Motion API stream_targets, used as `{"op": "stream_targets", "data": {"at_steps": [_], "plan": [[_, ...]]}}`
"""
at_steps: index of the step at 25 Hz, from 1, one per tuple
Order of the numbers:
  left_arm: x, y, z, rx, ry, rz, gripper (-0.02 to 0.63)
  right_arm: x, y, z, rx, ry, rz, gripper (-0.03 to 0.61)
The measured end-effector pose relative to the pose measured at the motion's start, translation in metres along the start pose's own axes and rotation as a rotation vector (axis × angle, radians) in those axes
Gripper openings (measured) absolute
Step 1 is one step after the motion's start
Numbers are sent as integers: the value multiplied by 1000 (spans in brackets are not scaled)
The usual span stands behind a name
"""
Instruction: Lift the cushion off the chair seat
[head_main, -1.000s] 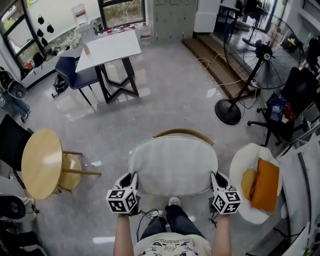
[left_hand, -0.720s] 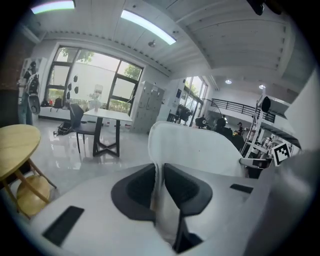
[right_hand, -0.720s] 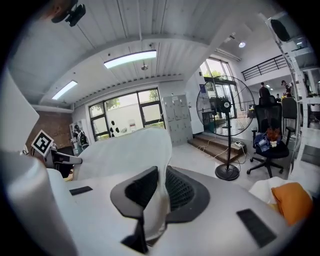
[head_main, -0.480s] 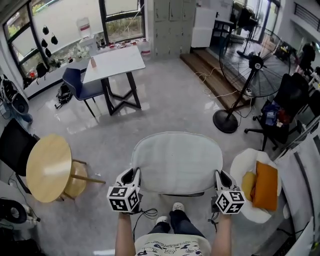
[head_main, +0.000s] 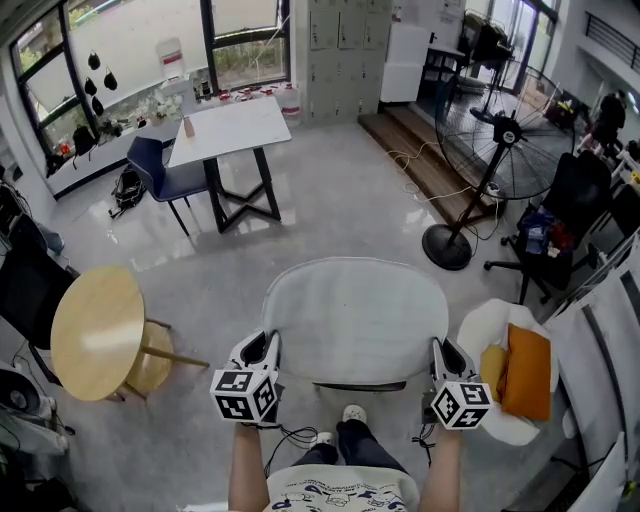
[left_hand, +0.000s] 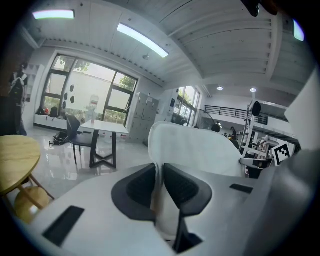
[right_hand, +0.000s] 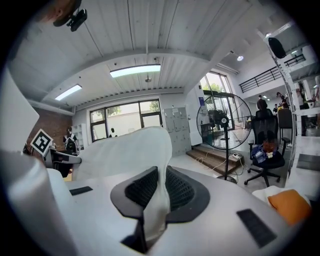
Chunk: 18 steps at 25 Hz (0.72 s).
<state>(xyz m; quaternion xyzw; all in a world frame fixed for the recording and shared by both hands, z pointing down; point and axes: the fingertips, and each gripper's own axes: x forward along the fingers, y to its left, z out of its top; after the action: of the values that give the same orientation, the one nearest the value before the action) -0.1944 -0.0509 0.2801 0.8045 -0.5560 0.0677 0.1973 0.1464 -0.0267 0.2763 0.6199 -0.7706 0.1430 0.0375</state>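
1. In mid-air in front of the person: holding the cushion (head_main: 355, 320) roughly flat by its two near corners. Looks clear of the seat; no real sight of the chair underneath.
2. With left hand-held gripper (head_main: 262, 348): clamped narrow on the left corner, cover fabric squeezed between the pads (left_hand: 139, 187).
3. With right hand-held gripper (head_main: 441, 352): same, clamped narrow on the right corner.
4. Biting only a thin fold of cover on each side, so likely to slip out if jerked or pulled apart.
5. Gripped at the near edge only; could let the far edge droop and catch on the chair.
6. Raising one side faster would probably twist it out of the weaker pinch.
7. Mind the floor cable (head_main: 288, 436) by the feet: snag risk when stepping back.
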Motion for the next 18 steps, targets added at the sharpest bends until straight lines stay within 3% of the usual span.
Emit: {"op": "stream_targets", "data": {"at_steps": [18], "plan": [[-4,-8,8,29,-13,-10,67,-9,0,10,-41,-13,-1,64]]}}
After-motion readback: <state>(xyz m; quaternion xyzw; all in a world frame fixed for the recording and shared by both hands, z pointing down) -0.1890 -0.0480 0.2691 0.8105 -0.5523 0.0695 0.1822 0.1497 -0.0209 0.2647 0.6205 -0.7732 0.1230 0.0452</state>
